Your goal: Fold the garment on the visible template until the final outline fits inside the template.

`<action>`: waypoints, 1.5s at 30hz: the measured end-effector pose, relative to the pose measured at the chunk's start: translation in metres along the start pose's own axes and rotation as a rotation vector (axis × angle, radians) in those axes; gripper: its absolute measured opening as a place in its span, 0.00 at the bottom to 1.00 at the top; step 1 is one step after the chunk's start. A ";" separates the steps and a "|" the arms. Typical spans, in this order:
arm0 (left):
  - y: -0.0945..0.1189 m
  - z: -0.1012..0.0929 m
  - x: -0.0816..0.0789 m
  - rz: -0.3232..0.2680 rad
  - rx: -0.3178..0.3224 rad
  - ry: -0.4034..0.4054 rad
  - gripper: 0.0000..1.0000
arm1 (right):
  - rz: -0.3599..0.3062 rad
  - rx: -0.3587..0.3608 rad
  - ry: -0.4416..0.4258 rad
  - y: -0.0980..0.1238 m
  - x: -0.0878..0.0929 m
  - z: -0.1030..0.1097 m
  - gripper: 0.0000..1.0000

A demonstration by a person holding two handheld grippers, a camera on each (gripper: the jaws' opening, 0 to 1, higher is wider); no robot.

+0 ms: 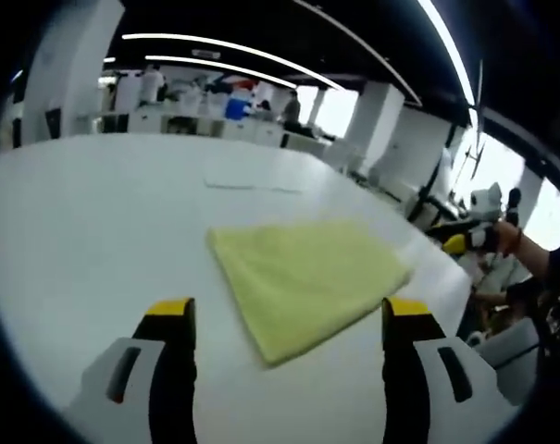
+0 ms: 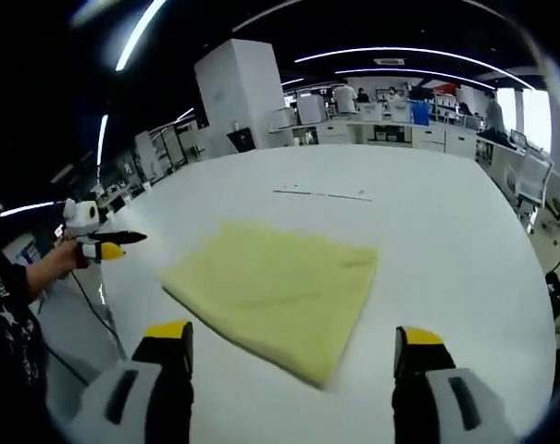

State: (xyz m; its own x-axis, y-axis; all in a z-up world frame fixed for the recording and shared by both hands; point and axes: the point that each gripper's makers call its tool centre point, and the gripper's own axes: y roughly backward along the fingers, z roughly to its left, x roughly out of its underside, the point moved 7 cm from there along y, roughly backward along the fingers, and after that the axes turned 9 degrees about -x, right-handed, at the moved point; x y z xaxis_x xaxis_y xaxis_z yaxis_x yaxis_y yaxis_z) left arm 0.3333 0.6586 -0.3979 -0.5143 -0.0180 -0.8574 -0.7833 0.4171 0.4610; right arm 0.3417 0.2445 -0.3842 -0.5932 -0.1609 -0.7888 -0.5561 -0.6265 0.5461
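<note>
The garment [image 1: 303, 282] lay folded flat at table [image 1: 94, 231] centre, 12 o'clock of both empty, spread-jawed grippers [image 1: 289, 319] [image 2: 293, 342]; folding appeared finished.

Bare desk [image 1: 94, 231] is seen left and above the folded garment [image 1: 303, 277]; a template outline [image 1: 252, 185] lies flat beyond.
</note>
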 end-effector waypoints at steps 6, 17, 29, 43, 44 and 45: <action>0.018 -0.005 -0.007 -0.019 0.004 0.005 0.90 | -0.036 0.004 0.017 0.019 -0.011 0.015 0.98; 0.043 -0.019 -0.014 -0.074 -0.008 0.025 0.99 | -0.083 -0.005 0.022 0.046 -0.009 0.037 0.99; 0.057 -0.025 -0.011 -0.087 -0.017 0.027 0.99 | -0.057 0.048 0.073 0.061 0.008 0.045 1.00; 0.061 -0.021 -0.003 -0.066 -0.043 0.027 0.99 | -0.080 0.055 0.051 0.057 0.013 0.049 1.00; 0.061 -0.020 -0.002 -0.059 -0.050 0.029 0.99 | -0.081 0.059 0.048 0.057 0.013 0.049 1.00; 0.061 -0.020 0.000 -0.052 -0.055 0.030 0.99 | -0.082 0.060 0.047 0.057 0.013 0.049 1.00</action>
State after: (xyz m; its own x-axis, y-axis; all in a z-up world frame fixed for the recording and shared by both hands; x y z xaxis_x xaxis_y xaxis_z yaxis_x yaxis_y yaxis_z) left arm 0.2789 0.6662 -0.3648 -0.4823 -0.0656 -0.8736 -0.8265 0.3648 0.4289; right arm 0.2742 0.2440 -0.3493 -0.5172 -0.1474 -0.8430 -0.6366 -0.5921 0.4941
